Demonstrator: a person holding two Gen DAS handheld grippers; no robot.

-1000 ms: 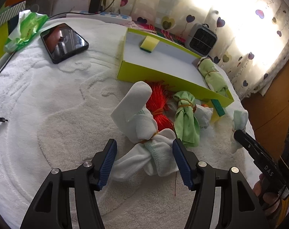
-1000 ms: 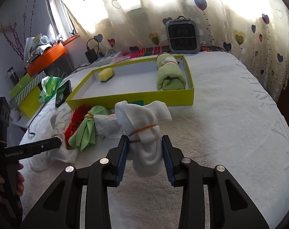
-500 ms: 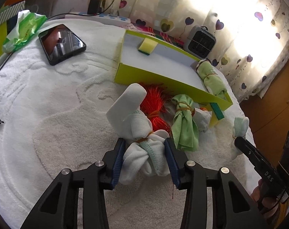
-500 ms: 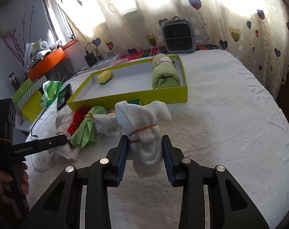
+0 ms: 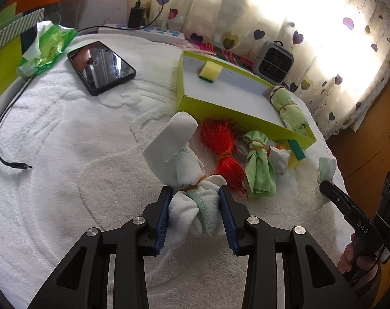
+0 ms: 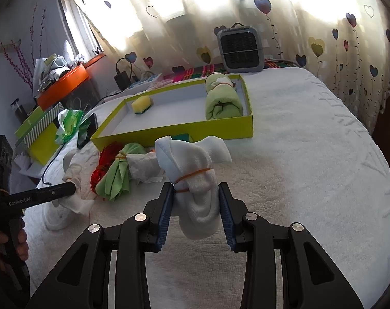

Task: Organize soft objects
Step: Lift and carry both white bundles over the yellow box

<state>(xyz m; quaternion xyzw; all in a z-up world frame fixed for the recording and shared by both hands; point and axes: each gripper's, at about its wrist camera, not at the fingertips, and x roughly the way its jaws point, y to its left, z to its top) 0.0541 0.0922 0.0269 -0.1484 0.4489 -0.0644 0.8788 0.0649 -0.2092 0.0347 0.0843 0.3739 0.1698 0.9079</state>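
Observation:
My left gripper (image 5: 196, 215) is shut on a white sock bundle (image 5: 179, 159) tied with an orange band, on the white towel. My right gripper (image 6: 196, 212) is shut on another white cloth bundle (image 6: 192, 175) tied with a band, held just above the towel; it also shows in the left wrist view (image 5: 326, 170). A red yarn bundle (image 5: 222, 146), a green cloth bundle (image 5: 259, 164) and a white paper wad (image 5: 279, 157) lie in front of the lime-green tray (image 5: 220, 108). The tray holds a yellow sponge (image 5: 210, 71) and a rolled green towel (image 5: 290, 108).
A phone (image 5: 101, 67), a green wipes pack (image 5: 46, 47) and a black cable (image 5: 7, 139) lie at the left of the towel. A small grey fan (image 5: 273, 63) stands behind the tray by the curtain. A power strip (image 5: 143, 29) lies at the back.
My left gripper closed from open onto the white sock bundle and moved in on it. My right gripper kept its hold on its bundle and shifted slightly.

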